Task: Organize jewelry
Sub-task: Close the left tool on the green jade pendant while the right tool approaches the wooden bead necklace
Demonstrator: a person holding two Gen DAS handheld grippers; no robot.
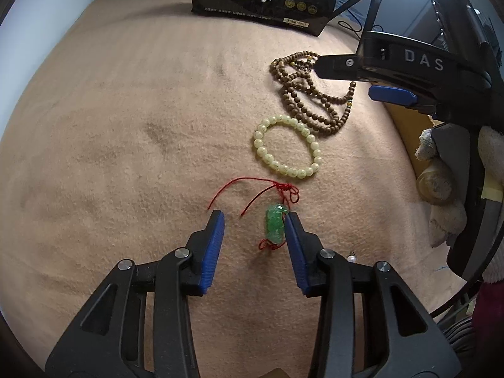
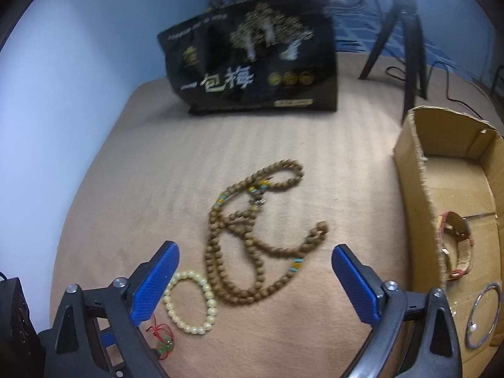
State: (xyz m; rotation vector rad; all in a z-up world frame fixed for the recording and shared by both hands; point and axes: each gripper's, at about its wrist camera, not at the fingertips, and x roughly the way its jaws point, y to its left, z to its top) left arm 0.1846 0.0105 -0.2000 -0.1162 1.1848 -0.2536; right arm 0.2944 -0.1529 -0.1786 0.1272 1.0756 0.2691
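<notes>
between the left gripper's (image 1: 255, 217) half-open jaws lies the green pendant (image 1: 274, 226), seemingly touching one; right gripper (image 2: 255, 258) gapes, empty.

Bare blanket (image 1: 110, 145) left of jewelry, black bag (image 2: 252, 63) behind, cardboard box (image 2: 419, 208) blocking right side

A room at home, set up for recording: a tan blanket (image 2: 220, 145) covers the work surface against a pale blue wall (image 2: 78, 47), a printed snack bag (image 2: 252, 63) stands at the back, a tripod (image 2: 406, 41) with trailing cables beside it, and a cardboard box (image 2: 419, 195).
</notes>
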